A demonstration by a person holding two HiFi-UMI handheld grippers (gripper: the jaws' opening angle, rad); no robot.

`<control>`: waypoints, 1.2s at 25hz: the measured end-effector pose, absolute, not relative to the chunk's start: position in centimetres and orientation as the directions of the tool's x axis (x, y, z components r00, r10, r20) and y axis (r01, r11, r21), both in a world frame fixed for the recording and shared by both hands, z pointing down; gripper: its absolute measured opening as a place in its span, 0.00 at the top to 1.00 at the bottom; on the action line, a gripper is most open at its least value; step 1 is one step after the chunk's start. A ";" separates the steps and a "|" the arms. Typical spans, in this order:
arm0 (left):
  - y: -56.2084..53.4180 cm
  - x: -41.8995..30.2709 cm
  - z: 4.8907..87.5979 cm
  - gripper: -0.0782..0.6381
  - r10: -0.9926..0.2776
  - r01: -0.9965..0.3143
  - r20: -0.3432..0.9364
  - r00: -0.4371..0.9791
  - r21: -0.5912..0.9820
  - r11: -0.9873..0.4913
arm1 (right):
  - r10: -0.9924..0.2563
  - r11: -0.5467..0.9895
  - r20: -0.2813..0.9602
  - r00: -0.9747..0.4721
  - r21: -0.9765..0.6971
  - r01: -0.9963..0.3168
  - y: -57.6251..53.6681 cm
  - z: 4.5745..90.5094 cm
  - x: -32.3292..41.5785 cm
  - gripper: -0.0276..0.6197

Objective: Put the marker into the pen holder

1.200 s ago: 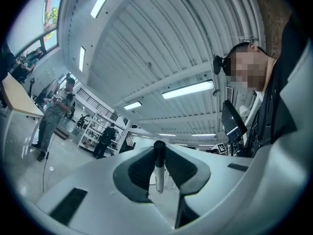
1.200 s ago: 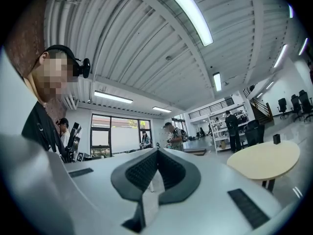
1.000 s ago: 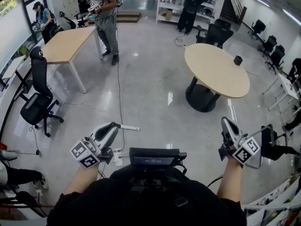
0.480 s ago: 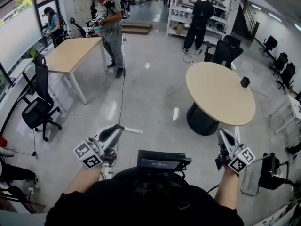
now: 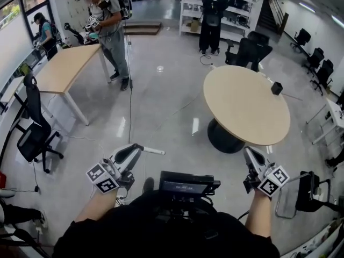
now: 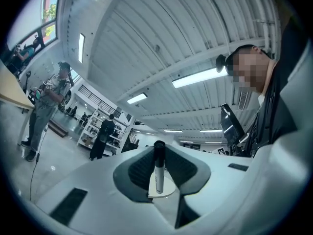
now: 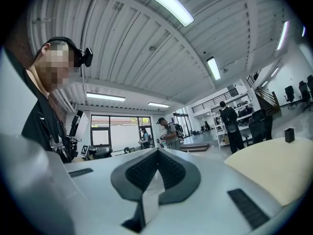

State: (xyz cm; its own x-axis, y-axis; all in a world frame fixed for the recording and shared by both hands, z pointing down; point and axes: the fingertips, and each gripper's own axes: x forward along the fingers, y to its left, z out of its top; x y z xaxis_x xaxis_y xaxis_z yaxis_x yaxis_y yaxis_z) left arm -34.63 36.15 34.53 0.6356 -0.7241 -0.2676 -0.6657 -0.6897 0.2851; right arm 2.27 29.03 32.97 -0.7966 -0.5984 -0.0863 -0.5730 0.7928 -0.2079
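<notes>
My left gripper (image 5: 135,149) is shut on a white marker (image 5: 151,151) with a black cap, which sticks out to the right past the jaws. In the left gripper view the marker (image 6: 159,166) stands upright between the dark pads of the left gripper (image 6: 160,155). My right gripper (image 5: 249,156) is held at the lower right, and in its own view the right gripper (image 7: 157,156) has its pads together with nothing between them. A small black holder (image 5: 276,88) stands on the round wooden table (image 5: 242,109), far ahead of both grippers; the holder (image 7: 289,134) also shows in the right gripper view.
A rectangular wooden table (image 5: 62,69) stands at the left with black office chairs (image 5: 33,128) beside it. A person (image 5: 110,34) holds grippers near it, and another person (image 5: 210,15) stands at shelves behind. Cables (image 5: 130,106) lie on the grey floor. More chairs (image 5: 248,50) stand behind the round table.
The whole view has shifted: the round table has drawn nearer and moved left in the head view. Both grippers keep their pose, the marker still in the left one.
</notes>
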 end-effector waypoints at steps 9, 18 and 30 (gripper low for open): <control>22.5 -42.3 33.8 0.80 -0.636 -0.596 -0.292 0.714 0.223 -0.771 | -0.693 0.718 -0.069 -0.717 -0.153 -0.679 19.1 30.6 -4.2 0.95; 10.4 -49.0 33.4 0.80 -0.605 -0.559 -0.284 0.744 0.232 -0.796 | -0.731 0.679 -0.060 -0.680 -0.164 -0.715 9.6 30.6 -10.2 0.95; -6.8 -43.9 32.2 0.80 -0.651 -0.608 -0.285 0.703 0.233 -0.759 | -0.674 0.738 -0.080 -0.734 -0.112 -0.665 -9.7 29.5 -6.2 0.95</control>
